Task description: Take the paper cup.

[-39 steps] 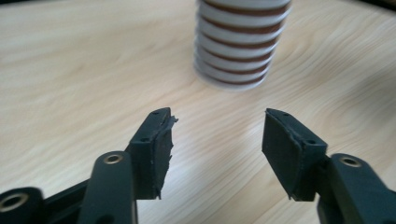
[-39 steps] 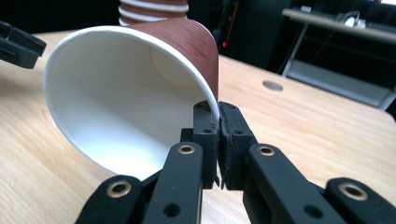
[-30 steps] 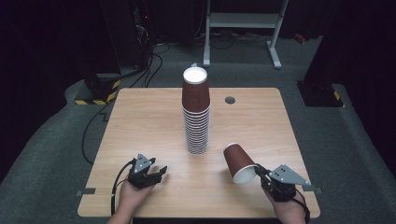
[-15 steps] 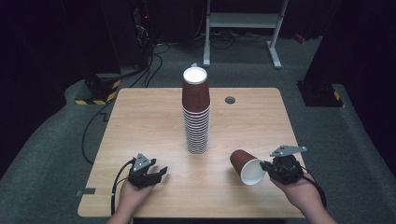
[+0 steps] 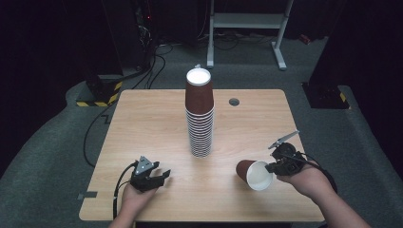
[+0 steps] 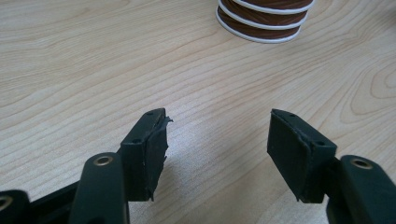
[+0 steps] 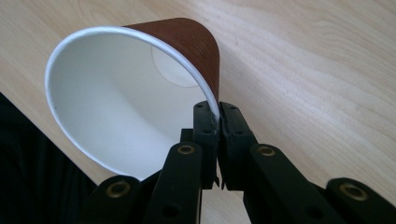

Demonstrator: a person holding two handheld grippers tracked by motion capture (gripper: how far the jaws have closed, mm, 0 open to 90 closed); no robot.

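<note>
High view shows the wooden worktop (image 5: 142, 123) carrying a tall stack of brown paper cups (image 5: 199, 118), upside down, standing at its centre, a little toward the far edge. A small round grommet hole (image 5: 234, 101) sits just right of the stack's top, near the far edge.

Near the front right corner, the right gripper (image 5: 274, 166) has lifted a single brown paper cup (image 5: 254, 174) off the worktop since a second ago: then the cup lay low by the front edge with its mouth toward the hand; now it hangs higher and further right, tilted, its white mouth facing the camera. In the right gripper view the fingers (image 7: 205, 122) are pinched tight on the cup's rim (image 7: 140, 39), one inside and one outside the wall. My judgement is that this cup is on its way to be turned over and set on the stack.

By the front left corner the left gripper (image 5: 164, 175) rests on the worktop, unmoved, its fingers (image 6: 147, 149) partly open with nothing between them, pointing toward the stack's base (image 6: 264, 21).
</note>
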